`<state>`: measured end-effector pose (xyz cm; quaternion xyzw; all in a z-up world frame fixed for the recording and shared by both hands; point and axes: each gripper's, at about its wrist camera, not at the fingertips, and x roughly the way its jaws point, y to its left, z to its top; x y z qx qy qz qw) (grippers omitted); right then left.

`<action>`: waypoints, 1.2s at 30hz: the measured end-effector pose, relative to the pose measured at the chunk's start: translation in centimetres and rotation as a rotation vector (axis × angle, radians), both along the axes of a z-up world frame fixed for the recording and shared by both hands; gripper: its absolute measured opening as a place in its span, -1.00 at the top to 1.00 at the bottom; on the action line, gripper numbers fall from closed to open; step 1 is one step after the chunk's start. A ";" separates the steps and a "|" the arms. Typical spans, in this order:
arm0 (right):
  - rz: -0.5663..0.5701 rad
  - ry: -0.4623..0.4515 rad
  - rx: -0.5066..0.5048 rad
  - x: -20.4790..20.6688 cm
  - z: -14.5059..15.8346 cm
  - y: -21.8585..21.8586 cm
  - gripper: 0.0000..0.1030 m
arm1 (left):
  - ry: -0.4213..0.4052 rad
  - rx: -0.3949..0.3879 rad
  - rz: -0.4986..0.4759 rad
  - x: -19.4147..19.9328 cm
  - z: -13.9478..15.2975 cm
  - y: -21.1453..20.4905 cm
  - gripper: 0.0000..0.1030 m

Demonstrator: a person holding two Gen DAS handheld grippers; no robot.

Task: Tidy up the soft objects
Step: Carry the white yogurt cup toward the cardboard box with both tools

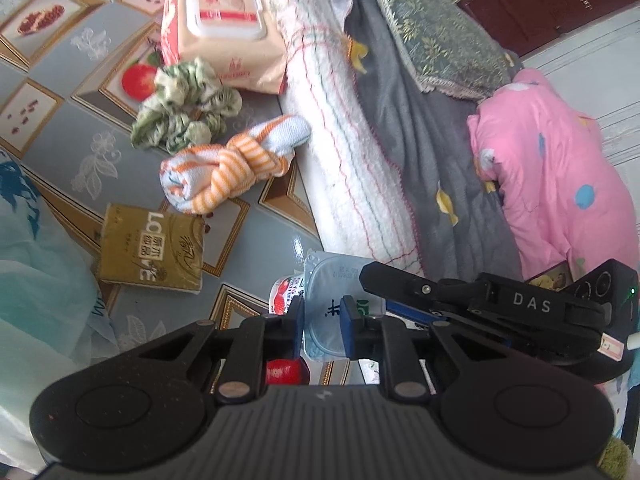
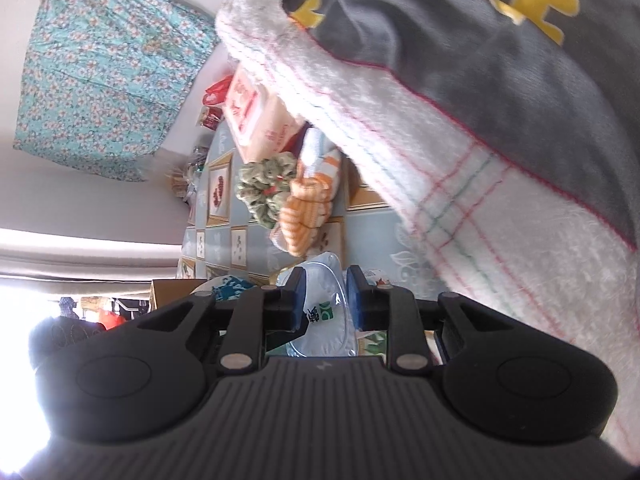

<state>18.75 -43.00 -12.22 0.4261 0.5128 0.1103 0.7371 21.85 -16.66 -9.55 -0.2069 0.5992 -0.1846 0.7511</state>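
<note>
A soft pale plastic pack (image 1: 325, 312) with a clear lid and green print hangs just above the patterned tablecloth (image 1: 80, 128). My left gripper (image 1: 323, 320) is shut on its near end, the blue pads pressing both sides. My right gripper (image 1: 380, 292) comes in from the right and grips the same pack. In the right wrist view that gripper (image 2: 325, 298) is shut on the pack (image 2: 326, 312). Further back lie a knotted orange-striped towel (image 1: 232, 168) (image 2: 308, 208) and a crumpled green cloth (image 1: 184, 108) (image 2: 264, 188).
A peach wet-wipes pack (image 1: 224, 28), a gold tissue packet (image 1: 152, 252) and a teal plastic bag (image 1: 32, 260) lie on the cloth. To the right are piled a white towel (image 1: 352, 140), a grey blanket (image 1: 432, 152), a green cushion (image 1: 440, 32) and a pink cloth (image 1: 560, 168).
</note>
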 end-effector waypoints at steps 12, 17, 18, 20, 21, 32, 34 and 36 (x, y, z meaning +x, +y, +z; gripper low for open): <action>0.034 -0.126 -0.005 -2.1 8.1 6.8 0.59 | -0.119 -0.041 0.057 -3.4 7.0 7.0 0.65; 0.103 -0.179 0.027 -3.2 11.8 12.6 0.59 | -0.167 -0.041 0.137 -6.3 10.6 12.8 0.65; 0.124 -0.187 0.038 -3.2 12.3 14.1 0.59 | -0.176 -0.039 0.160 -7.0 11.2 14.3 0.65; 0.170 -0.198 0.065 -3.3 13.2 17.5 0.59 | -0.189 -0.032 0.212 -8.6 12.3 17.4 0.65; 0.197 -0.203 0.078 -3.3 13.6 19.3 0.59 | -0.192 -0.027 0.240 -9.4 12.7 19.0 0.64; 0.563 -0.143 0.206 -3.8 12.8 41.1 0.59 | -0.142 0.069 0.612 -20.0 13.5 36.4 0.62; 0.631 -0.118 0.210 -4.3 11.9 44.9 0.59 | -0.126 0.089 0.673 -21.7 12.7 38.9 0.61; 0.689 -0.090 0.210 -4.9 10.7 48.2 0.59 | -0.101 0.104 0.728 -23.2 11.7 41.2 0.61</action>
